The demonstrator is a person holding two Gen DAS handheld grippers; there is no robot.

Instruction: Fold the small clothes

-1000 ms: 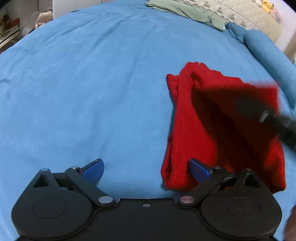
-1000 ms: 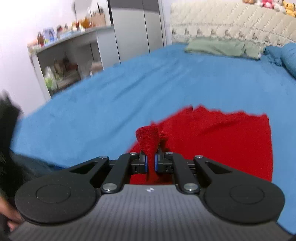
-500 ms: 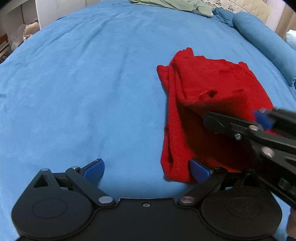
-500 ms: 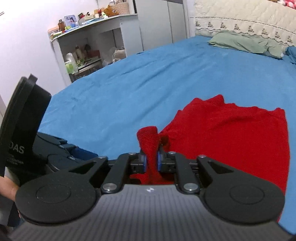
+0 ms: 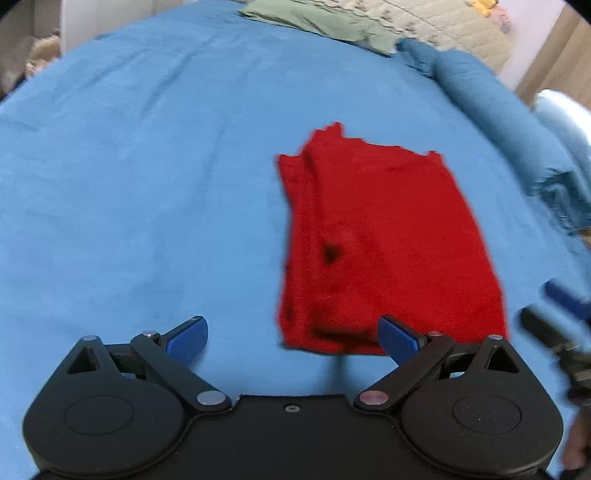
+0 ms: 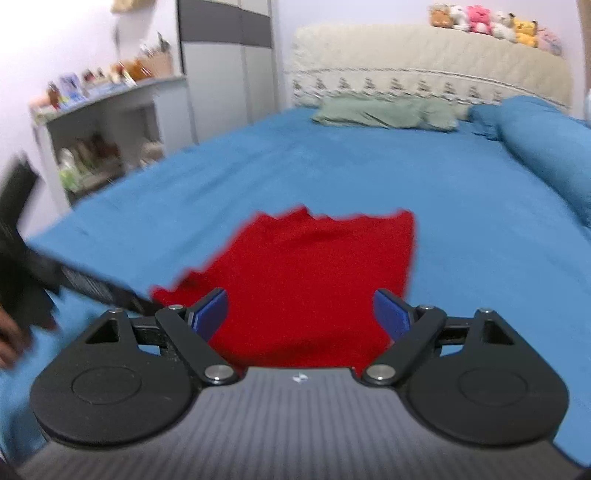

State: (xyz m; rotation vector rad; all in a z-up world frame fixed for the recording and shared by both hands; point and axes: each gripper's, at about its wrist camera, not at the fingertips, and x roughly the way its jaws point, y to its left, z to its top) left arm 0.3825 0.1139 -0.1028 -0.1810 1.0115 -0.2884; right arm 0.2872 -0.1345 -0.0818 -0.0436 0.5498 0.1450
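Looking through the left wrist camera first, then the right:

Left view, garment: the red garment (image 5: 388, 251) lies folded flat on the blue bedspread (image 5: 147, 184), a rough upright rectangle right of centre, with doubled layers showing along its left edge and a ragged far edge.

Left view, tool: the left gripper (image 5: 291, 338) hangs above the bedspread with its jaws spread wide and nothing between them; its right blue pad (image 5: 400, 338) shows against the near edge of the garment, its left blue pad (image 5: 188, 338) against bare bedspread. Whether the right pad touches the cloth cannot be told.

Left view, other tool: the right gripper (image 5: 561, 317) appears blurred at the right edge, just beside the garment's near right corner and clear of it.

Left view, background: a green cloth (image 5: 325, 22) lies at the far end, a blue bolster (image 5: 491, 99) along the right side.

Right view, garment: the red garment (image 6: 314, 266) lies spread on the bedspread (image 6: 369, 173), straight ahead of the fingers.

Right view, tool: the right gripper (image 6: 299, 317) has just been opening; its jaws stand wide apart and hold nothing, the cloth lying beyond and below the blue pads (image 6: 210, 314).

Right view, other tool: the left gripper (image 6: 33, 266) is a dark blur at the left edge, with part of a hand (image 6: 9, 343) behind it.

Right view, background: a cream headboard (image 6: 424, 70) topped with plush toys (image 6: 491, 18), the green cloth (image 6: 384, 112) below it, a cluttered shelf (image 6: 107, 122) at left.
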